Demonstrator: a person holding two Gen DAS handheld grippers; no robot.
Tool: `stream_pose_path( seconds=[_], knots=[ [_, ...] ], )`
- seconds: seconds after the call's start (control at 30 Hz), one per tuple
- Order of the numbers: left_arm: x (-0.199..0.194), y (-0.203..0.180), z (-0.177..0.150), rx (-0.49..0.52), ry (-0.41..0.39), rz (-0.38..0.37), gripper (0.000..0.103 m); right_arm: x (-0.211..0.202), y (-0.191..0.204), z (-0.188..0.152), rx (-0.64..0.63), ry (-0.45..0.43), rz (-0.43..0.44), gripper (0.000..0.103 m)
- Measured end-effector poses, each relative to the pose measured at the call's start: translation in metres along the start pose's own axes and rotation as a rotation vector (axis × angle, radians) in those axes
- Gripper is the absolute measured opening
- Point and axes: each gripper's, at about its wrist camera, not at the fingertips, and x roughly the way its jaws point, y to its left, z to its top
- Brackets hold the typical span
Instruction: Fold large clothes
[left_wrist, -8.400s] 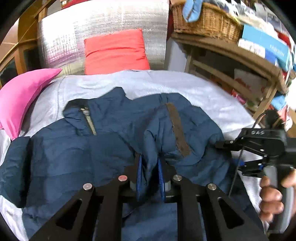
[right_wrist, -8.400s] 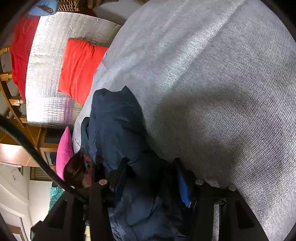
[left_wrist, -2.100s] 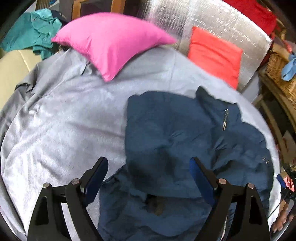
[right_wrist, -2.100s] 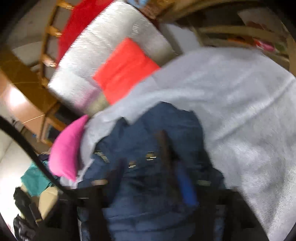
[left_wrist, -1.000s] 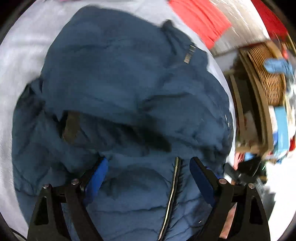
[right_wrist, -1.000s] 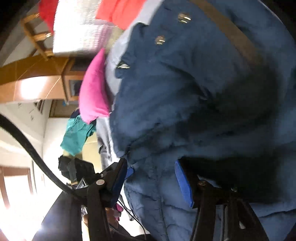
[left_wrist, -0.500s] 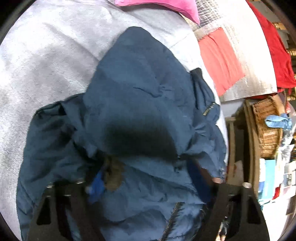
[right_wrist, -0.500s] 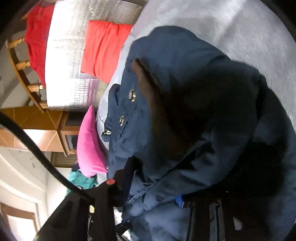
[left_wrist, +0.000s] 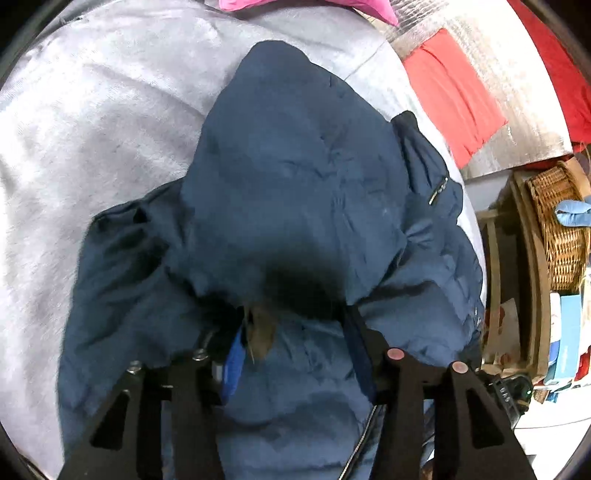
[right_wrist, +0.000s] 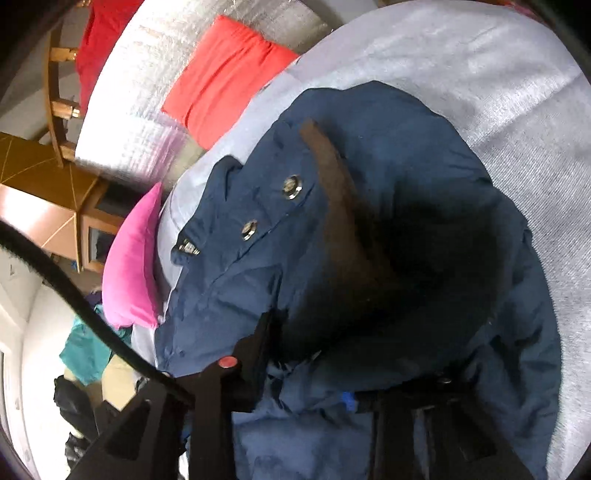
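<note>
A dark blue padded jacket (left_wrist: 303, 192) lies bunched on the grey bed cover (left_wrist: 92, 110). It also fills the right wrist view (right_wrist: 388, 229), with a brown trim strip (right_wrist: 332, 173) and two metal snaps showing. My left gripper (left_wrist: 295, 343) stands open with jacket fabric draped over its fingertips and a brown tab between its jaws. My right gripper (right_wrist: 314, 358) stands open too, its fingertips buried under a fold of the jacket. Neither is seen pinching the cloth.
A pink pillow (right_wrist: 133, 258) and a red cushion (right_wrist: 225, 74) lie against a silver quilted backrest (right_wrist: 125, 110) at the bed's head. A wicker basket (left_wrist: 557, 229) and boxes sit on wooden shelves on the right. Teal clothes (right_wrist: 88, 350) lie beyond the pink pillow.
Over the last second both grippers have pushed in under the jacket folds, and fabric now covers their fingertips. The jacket has bunched up toward the cameras.
</note>
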Motion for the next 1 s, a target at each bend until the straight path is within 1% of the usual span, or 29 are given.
stream_pose_path(
  seconds=[0.1,0.13,0.2,0.27,0.3,0.33,0.37,0.4,0.43,0.5,0.53,0.57,0.63,0.7,0.77,0.8,0.83,0.87,0.93,0.97,1.0],
  knots=[
    [-0.010,-0.006,-0.011,0.043,0.010,0.058,0.054,-0.010,0.001,0.001,-0.021,0.032,0.019,0.043],
    [-0.015,-0.006,-0.013,0.050,0.011,0.049,0.054,-0.015,-0.001,0.001,-0.030,0.050,0.026,0.046],
    [-0.029,-0.008,-0.017,0.071,0.006,0.023,0.054,-0.025,-0.003,0.002,-0.057,0.080,0.034,0.046],
    [-0.050,-0.008,-0.021,0.100,-0.020,0.003,0.055,-0.039,-0.004,0.002,-0.104,0.106,0.055,0.046],
    [-0.057,-0.009,-0.022,0.110,-0.041,-0.007,0.055,-0.048,-0.005,0.001,-0.119,0.105,0.075,0.046],
    [-0.066,-0.010,-0.022,0.123,-0.082,-0.017,0.058,-0.053,-0.006,0.000,-0.127,0.093,0.085,0.046],
    [-0.074,-0.011,-0.021,0.135,-0.131,-0.010,0.062,-0.061,-0.007,0.000,-0.137,0.065,0.089,0.046],
    [-0.078,-0.012,-0.020,0.142,-0.177,0.017,0.067,-0.072,-0.008,0.000,-0.146,0.016,0.091,0.046],
    [-0.079,-0.013,-0.018,0.145,-0.209,0.041,0.068,-0.081,-0.009,0.000,-0.150,-0.031,0.099,0.046],
    [-0.077,-0.014,-0.015,0.161,-0.277,0.087,0.068,-0.088,-0.009,0.003,-0.163,-0.097,0.108,0.046],
    [-0.072,-0.015,-0.013,0.171,-0.300,0.116,0.068,-0.089,-0.009,0.003,-0.170,-0.119,0.108,0.046],
    [-0.065,-0.016,-0.009,0.178,-0.309,0.143,0.068,-0.090,-0.009,0.002,-0.180,-0.144,0.109,0.043],
    [-0.048,-0.020,-0.004,0.198,-0.305,0.195,0.068,-0.082,-0.004,0.005,-0.194,-0.150,0.109,0.042],
    [-0.035,-0.019,-0.001,0.215,-0.282,0.241,0.068,-0.061,0.005,0.006,-0.201,-0.142,0.090,0.042],
    [-0.013,-0.013,0.004,0.204,-0.215,0.293,0.068,-0.040,0.007,0.010,-0.205,-0.116,0.041,0.042],
    [-0.004,-0.008,0.006,0.192,-0.182,0.308,0.070,-0.028,0.003,0.011,-0.198,-0.093,-0.003,0.041],
    [0.002,-0.001,0.007,0.176,-0.156,0.299,0.072,-0.019,-0.002,0.012,-0.184,-0.060,-0.036,0.033],
    [0.003,0.003,0.009,0.164,-0.154,0.281,0.073,-0.010,-0.008,0.011,-0.165,-0.027,-0.053,0.030],
    [-0.002,0.004,0.011,0.164,-0.147,0.267,0.073,-0.011,-0.009,0.013,-0.155,-0.023,-0.049,0.030],
    [-0.007,0.004,0.011,0.169,-0.155,0.262,0.073,-0.015,-0.007,0.015,-0.155,-0.017,-0.049,0.030],
    [-0.013,0.005,0.011,0.172,-0.166,0.256,0.072,-0.023,-0.006,0.015,-0.147,-0.027,-0.031,0.031]
  ],
)
